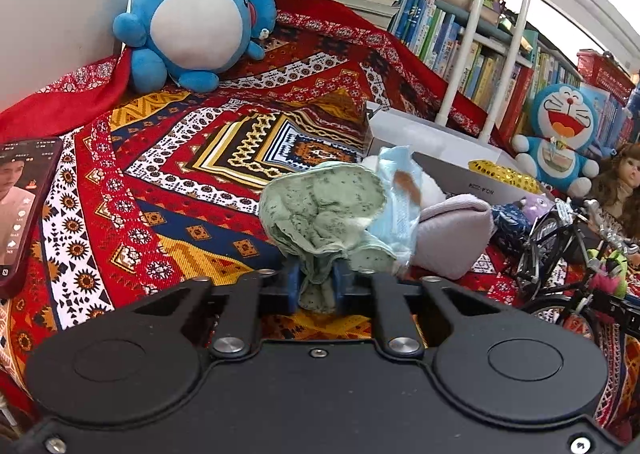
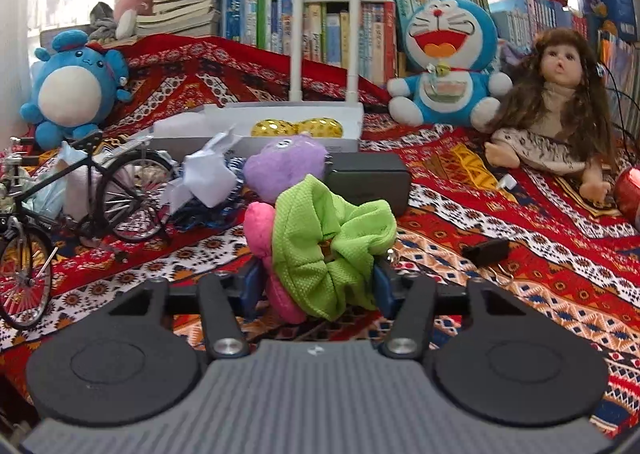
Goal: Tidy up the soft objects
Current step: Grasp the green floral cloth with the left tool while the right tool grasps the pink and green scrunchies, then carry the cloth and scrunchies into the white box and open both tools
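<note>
Progress: early by my reckoning; both grippers have only just taken hold of one soft thing each, while the pale lilac folded cloth (image 1: pixel 456 230) at centre right lies unsorted on the patterned red blanket (image 1: pixel 168 190).
Left gripper (image 1: pixel 316 288): jaws nearly together, pinching the speckled pale-green fabric scrunchie (image 1: pixel 326 214), lower centre.
Right gripper (image 2: pixel 316 286): jaws part-way apart, clamped on the lime-green mesh scrunchie (image 2: pixel 328 250) and the pink plush piece (image 2: pixel 260 230) beside it, lower centre.

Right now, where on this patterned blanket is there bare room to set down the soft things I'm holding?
Barest: the blanket between the phone, the round blue plush and the white box. A smaller patch lies between the black clip and the doll. Crowded: around the model bicycle and purple plush.
</note>
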Demonstrator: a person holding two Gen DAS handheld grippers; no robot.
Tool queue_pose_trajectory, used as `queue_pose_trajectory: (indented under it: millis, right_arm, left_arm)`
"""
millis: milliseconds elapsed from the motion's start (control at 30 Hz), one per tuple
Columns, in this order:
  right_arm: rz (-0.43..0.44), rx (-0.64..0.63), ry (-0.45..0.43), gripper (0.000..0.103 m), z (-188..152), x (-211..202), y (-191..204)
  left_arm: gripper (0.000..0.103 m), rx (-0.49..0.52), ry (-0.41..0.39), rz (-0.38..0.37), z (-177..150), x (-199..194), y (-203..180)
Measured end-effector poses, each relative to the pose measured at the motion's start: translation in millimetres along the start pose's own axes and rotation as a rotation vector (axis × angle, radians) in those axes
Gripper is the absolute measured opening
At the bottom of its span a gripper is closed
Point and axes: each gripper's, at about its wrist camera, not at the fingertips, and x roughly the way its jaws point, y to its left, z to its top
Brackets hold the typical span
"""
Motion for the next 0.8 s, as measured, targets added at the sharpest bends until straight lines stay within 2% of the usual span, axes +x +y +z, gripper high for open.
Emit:
queue_pose_trajectory:
  millis: [133,367,800]
  right_arm:
    - [0.037,0.043,-0.014,0.053,6,-5,0]
    - [0.065,0.032,-0.084,0.053,23,-20,8]
    - [0.114,0.079,-0.114,0.053,57,-17,8]
  left_arm:
    - [0.009,0.001,-0.045,0.0,4,-11,-2]
    - [0.007,0.005,-0.126,-0.001,23,-27,-5]
    - [0.008,0.03,-0.163,-0.072,54,-31,-21]
